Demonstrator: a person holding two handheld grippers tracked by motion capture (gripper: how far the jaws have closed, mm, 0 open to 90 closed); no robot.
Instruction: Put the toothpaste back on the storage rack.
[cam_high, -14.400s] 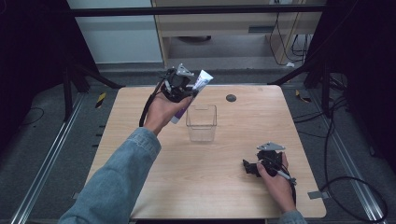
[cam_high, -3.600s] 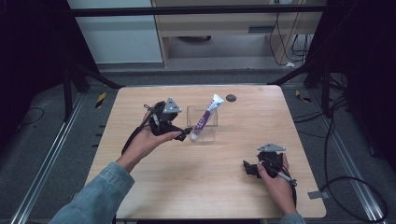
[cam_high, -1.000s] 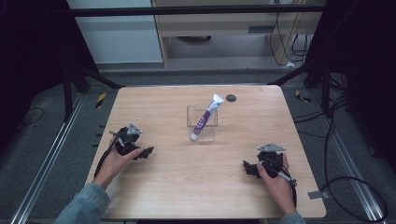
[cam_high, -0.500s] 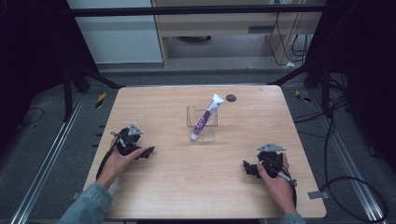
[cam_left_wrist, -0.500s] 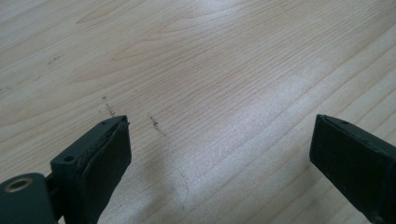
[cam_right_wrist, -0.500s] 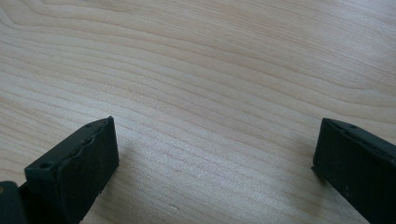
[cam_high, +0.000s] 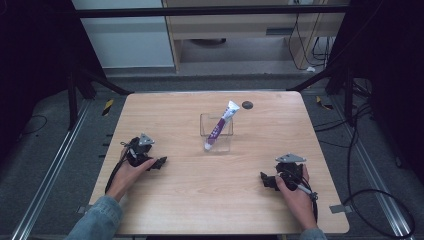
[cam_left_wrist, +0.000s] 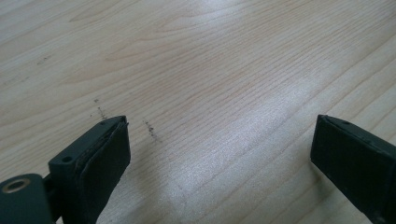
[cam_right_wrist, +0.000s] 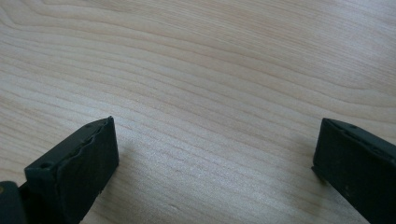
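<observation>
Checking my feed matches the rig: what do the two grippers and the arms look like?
Both the left gripper and right gripper are black, two-jawed, each topped by a grey three-cornered plate, with black cables trailing back. The jaws are flat black pads. The left forearm wears a blue denim sleeve.

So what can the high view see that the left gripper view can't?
The high view takes in the purple tube leaning in the clear box, a small dark disc behind it, and both hands with the left gripper and right gripper. The left gripper view gives a close look at its own wide-open jaws and small dark scuffs. Both share the wooden table.
</observation>
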